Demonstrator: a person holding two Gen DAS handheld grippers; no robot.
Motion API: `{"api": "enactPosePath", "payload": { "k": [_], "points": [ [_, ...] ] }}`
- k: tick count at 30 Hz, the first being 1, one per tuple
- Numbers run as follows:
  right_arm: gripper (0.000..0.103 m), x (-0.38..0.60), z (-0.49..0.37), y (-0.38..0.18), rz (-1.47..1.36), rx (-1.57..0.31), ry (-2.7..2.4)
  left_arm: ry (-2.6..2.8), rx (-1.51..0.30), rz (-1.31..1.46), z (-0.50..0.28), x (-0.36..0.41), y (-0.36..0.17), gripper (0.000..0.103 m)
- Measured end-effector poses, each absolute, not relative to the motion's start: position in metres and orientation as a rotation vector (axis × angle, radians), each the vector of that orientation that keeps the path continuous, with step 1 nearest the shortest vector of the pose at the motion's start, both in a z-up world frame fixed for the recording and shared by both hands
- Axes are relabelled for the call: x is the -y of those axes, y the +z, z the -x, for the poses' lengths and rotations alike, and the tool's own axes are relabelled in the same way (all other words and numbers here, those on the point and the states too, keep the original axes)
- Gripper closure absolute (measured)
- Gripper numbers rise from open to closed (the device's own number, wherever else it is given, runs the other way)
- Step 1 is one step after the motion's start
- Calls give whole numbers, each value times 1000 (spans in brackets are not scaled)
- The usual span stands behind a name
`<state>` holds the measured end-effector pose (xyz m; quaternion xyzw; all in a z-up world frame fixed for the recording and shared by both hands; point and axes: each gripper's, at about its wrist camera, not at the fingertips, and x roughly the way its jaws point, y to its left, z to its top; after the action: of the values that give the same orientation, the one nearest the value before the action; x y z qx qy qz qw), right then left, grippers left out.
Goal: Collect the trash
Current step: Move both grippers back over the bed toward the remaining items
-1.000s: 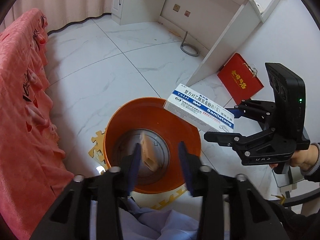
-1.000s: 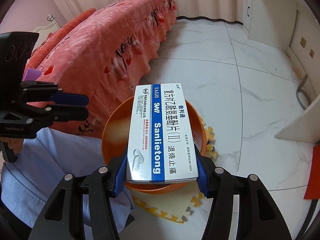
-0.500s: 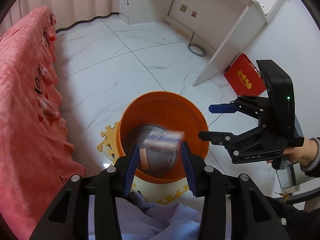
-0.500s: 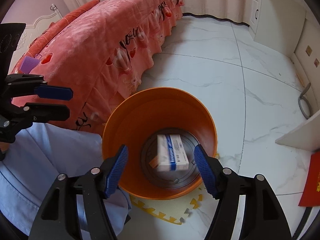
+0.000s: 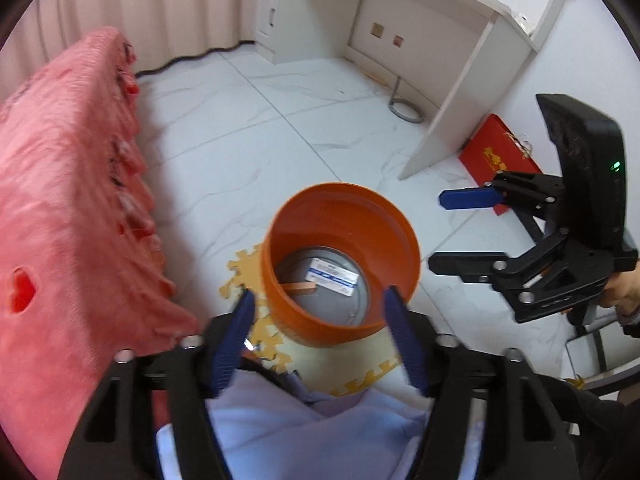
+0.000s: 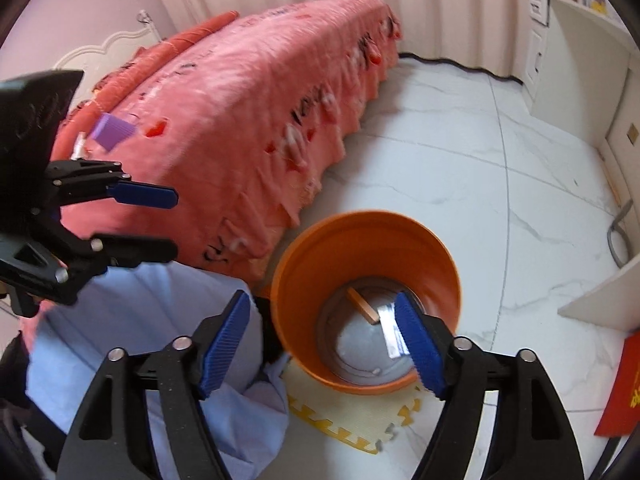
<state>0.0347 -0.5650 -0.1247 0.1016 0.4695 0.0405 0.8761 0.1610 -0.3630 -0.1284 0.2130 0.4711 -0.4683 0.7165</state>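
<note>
An orange bin [image 5: 344, 191] [image 6: 368, 216] stands on the floor by the bed. At its bottom lie a white-and-blue medicine box [image 5: 332, 276] [image 6: 390, 330] and a small tan box [image 5: 300, 288] [image 6: 362, 304]. My left gripper [image 5: 318, 302] [image 6: 174, 224] hovers above the bin's near side, its jaws opening with nothing between them. My right gripper [image 6: 322, 300] [image 5: 444, 229] hangs over the bin's left rim in its own view, jaws also opening and empty; its right finger hides part of the medicine box.
A pink bedspread [image 6: 240, 120] [image 5: 60, 220] drops to the floor beside the bin, with a purple item [image 6: 112, 133] on top. A yellow foam mat [image 6: 352, 412] lies under the bin. A white desk [image 5: 460, 80] and a red bag [image 5: 496, 156] stand beyond. Light-blue clothing [image 5: 300, 432] fills the foreground.
The medicine box left the right gripper and dropped into the bin. Both grippers drew up and back from the bin. The left jaws spread much wider; the right ones widened too.
</note>
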Motion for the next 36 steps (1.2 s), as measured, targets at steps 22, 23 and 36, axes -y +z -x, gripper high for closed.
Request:
{"api": "enactPosePath", "payload": {
  "k": [22,23,36],
  "points": [
    [15,369,-42,-33,-49,-844,497,-659,-940,-266,-103,177,-54,23],
    [15,359,-43,-31,-39,-841,515,-643,-946,-249,-101,169,-54,23],
    [15,225,-50,-19,74,-838,762,-361,-952,-77,-70,28,-54,23]
  ]
}}
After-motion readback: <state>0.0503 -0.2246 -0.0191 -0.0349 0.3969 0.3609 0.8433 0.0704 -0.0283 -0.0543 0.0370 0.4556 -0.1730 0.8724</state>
